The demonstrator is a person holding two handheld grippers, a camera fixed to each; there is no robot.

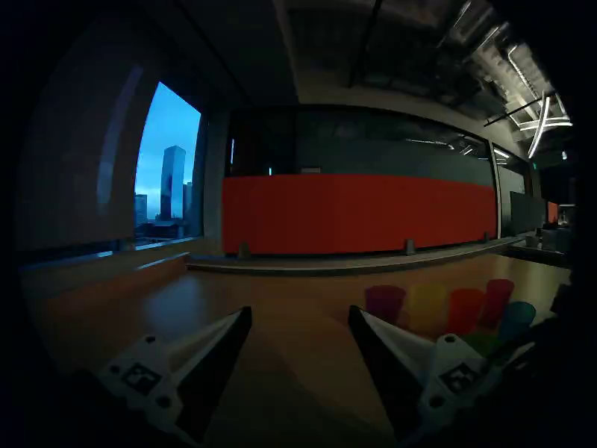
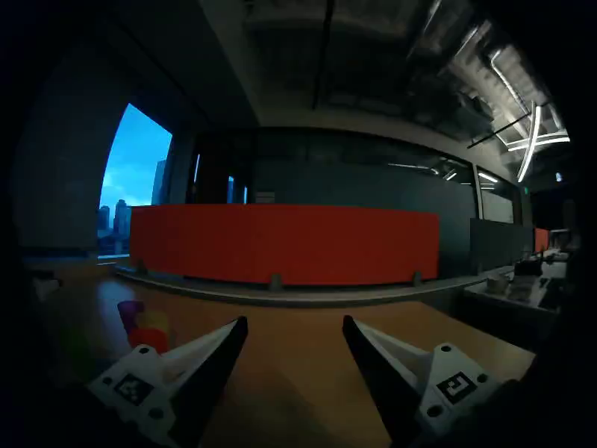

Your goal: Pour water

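Observation:
Several coloured plastic cups stand in a cluster on the wooden table (image 1: 298, 313): a purple cup (image 1: 384, 301), a yellow cup (image 1: 427, 306), a red cup (image 1: 464, 309), a pink cup (image 1: 498, 299) and a blue cup (image 1: 516, 319). My left gripper (image 1: 300, 317) is open, hovering low over the table, with the cups just right of its right finger. In the right gripper view the same cups (image 2: 143, 322) sit at the left, behind the left finger. My right gripper (image 2: 292, 325) is open with nothing between its fingers. The room is dim.
A red divider panel (image 1: 358, 213) runs along the table's far edge. A window (image 1: 168, 175) lies to the left. Desks with clutter (image 2: 522, 280) stand at the right beyond the table's edge.

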